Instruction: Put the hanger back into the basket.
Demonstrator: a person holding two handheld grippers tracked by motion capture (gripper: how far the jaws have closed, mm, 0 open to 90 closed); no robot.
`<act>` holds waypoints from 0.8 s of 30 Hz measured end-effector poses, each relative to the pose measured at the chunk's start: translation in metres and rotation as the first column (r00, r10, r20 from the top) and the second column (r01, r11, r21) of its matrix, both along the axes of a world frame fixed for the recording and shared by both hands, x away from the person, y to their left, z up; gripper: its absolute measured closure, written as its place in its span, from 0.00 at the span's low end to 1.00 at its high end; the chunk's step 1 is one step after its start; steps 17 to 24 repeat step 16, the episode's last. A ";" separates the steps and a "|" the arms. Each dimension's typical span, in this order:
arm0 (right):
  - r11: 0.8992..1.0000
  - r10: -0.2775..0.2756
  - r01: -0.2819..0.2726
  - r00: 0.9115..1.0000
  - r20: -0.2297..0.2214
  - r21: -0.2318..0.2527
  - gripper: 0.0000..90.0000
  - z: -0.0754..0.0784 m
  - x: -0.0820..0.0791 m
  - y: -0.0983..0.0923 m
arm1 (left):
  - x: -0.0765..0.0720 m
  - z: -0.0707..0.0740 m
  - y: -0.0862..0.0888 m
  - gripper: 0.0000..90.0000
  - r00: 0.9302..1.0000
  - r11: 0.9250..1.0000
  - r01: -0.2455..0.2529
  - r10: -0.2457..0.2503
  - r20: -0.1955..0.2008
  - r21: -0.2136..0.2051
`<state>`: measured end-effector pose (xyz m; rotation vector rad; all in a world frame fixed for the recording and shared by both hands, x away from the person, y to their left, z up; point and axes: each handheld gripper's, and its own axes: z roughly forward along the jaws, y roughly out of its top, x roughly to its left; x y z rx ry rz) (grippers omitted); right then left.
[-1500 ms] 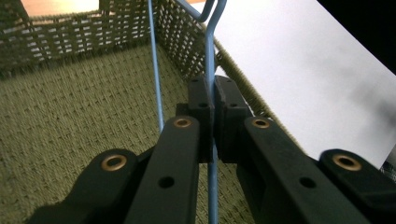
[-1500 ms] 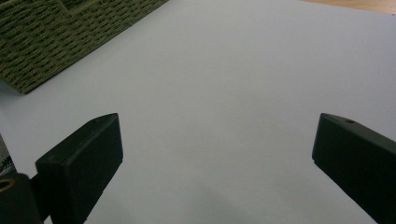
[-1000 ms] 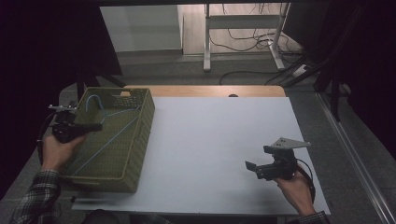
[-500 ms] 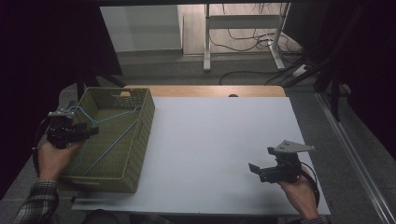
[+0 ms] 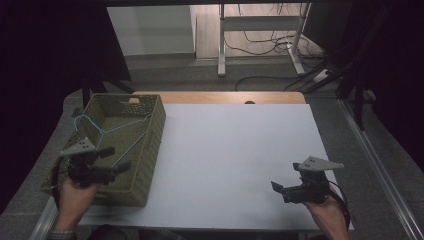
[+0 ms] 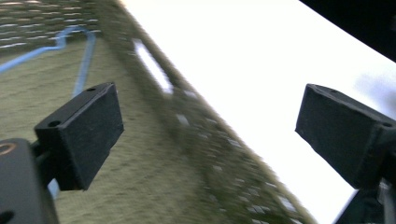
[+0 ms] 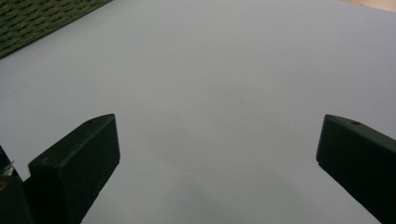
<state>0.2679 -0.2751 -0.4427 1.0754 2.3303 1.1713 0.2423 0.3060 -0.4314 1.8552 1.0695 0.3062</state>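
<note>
The blue hanger (image 5: pixel 107 134) lies in the green basket (image 5: pixel 150 150) at the table's left. The left gripper (image 5: pixel 122 167) hangs over the near end, jaws just opened wide and empty — the drop looks done. The right gripper (image 5: pixel 275 187), open and empty, waits over the white table (image 5: pixel 230 150). Next, probably, pull the left hand clear.

The basket (image 5: pixel 131 150) looks like olive woven plastic, rough and matt; inside it lies a thin, smooth light-blue wire hanger (image 5: pixel 107 131). Beside the basket, the table (image 5: pixel 235 150) top is smooth matt white, edged behind in wood
</note>
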 end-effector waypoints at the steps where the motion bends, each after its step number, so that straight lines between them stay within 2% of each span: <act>1: 1.000 -0.003 0.003 1.000 0.001 0.001 0.00 0.000 -0.003 -0.001 | -0.004 -0.002 -0.005 0.04 1.000 1.000 0.008 -0.008 0.006 0.018; 3: 1.000 -0.006 0.006 1.000 0.001 0.003 0.00 0.000 -0.005 -0.001 | -0.015 -0.008 -0.018 0.03 1.000 0.997 0.018 -0.019 0.012 0.073; 6: 1.000 -0.005 0.005 1.000 0.007 0.001 0.00 -0.001 -0.008 -0.001 | -0.022 -0.014 -0.024 0.02 0.999 0.995 0.025 -0.027 0.020 0.098; 7: 1.000 0.004 -0.004 1.000 0.002 -0.004 0.00 -0.004 -0.009 0.000 | -0.026 -0.020 -0.030 0.02 0.999 0.991 0.031 -0.035 0.023 0.127; 8: 1.000 0.004 -0.004 1.000 0.002 -0.004 0.00 -0.004 -0.009 0.000 | -0.026 -0.020 -0.030 0.00 0.999 0.991 0.031 -0.035 0.023 0.127; 9: 1.000 0.012 -0.012 1.000 -0.009 -0.019 0.00 -0.008 -0.009 0.002 | -0.027 -0.024 -0.033 0.00 0.999 0.987 0.029 -0.034 0.031 0.159; 11: 0.999 0.018 -0.019 1.000 -0.016 -0.029 0.00 -0.010 -0.009 0.004 | -0.027 -0.025 -0.033 0.00 0.999 0.986 0.029 -0.034 0.030 0.164; 13: 0.997 0.031 -0.032 0.999 -0.018 -0.073 0.00 -0.015 -0.008 0.008 | -0.024 -0.028 -0.031 0.00 0.999 0.990 0.026 -0.030 0.026 0.137; 14: 0.997 0.031 -0.032 0.999 -0.018 -0.073 0.00 -0.015 -0.008 0.008 | -0.024 -0.028 -0.031 0.00 0.999 0.990 0.026 -0.030 0.026 0.137; 15: 0.995 0.038 -0.039 0.999 -0.013 -0.094 0.00 -0.016 -0.008 0.009 | -0.024 -0.028 -0.030 0.00 0.999 0.990 0.027 -0.031 0.029 0.136; 24: 0.995 0.038 -0.039 0.999 -0.013 -0.094 0.00 -0.016 -0.008 0.009 | -0.024 -0.028 -0.030 0.00 0.999 0.990 0.027 -0.031 0.029 0.136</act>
